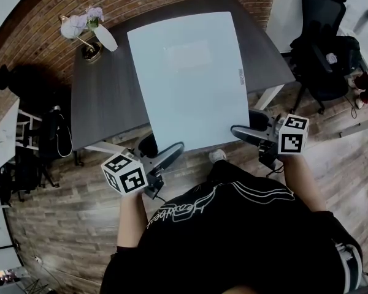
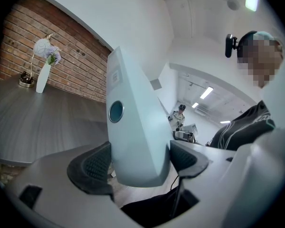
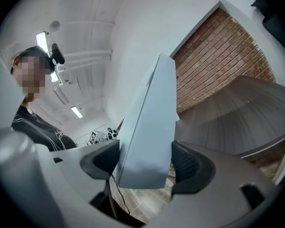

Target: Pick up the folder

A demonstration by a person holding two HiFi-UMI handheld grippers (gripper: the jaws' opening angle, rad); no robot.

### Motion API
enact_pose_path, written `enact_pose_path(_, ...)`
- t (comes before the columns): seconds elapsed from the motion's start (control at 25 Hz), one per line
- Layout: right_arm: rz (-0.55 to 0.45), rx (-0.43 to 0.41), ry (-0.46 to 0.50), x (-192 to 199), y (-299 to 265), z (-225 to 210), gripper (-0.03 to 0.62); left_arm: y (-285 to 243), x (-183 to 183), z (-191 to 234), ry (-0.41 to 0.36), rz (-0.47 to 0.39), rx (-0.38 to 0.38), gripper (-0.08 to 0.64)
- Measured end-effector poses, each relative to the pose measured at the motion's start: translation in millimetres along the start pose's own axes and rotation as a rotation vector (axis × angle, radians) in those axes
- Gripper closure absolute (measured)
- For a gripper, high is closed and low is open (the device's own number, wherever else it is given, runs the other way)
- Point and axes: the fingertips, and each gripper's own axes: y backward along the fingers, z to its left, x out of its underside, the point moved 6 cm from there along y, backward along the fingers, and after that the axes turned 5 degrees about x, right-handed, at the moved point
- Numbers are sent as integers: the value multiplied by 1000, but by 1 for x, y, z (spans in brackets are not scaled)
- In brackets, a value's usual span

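A large pale blue folder hangs above the dark table, held by its near edge at both corners. My left gripper is shut on the near left corner. My right gripper is shut on the near right corner. In the left gripper view the folder, with a round hole in its spine, stands upright between the dark pads of the gripper. In the right gripper view the folder fills the gap between the pads of the gripper.
A white vase with flowers stands at the table's far left corner, and the vase also shows in the left gripper view. A black office chair stands to the right. A dark bag sits left of the table. A brick wall lies beyond.
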Motion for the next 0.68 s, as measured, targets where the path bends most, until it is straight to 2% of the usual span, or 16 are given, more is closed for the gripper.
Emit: enact_pose_path(0.68, 6, 6, -6, 1, -7, -5, 299, -1, 2, 7, 23, 3, -11, 192)
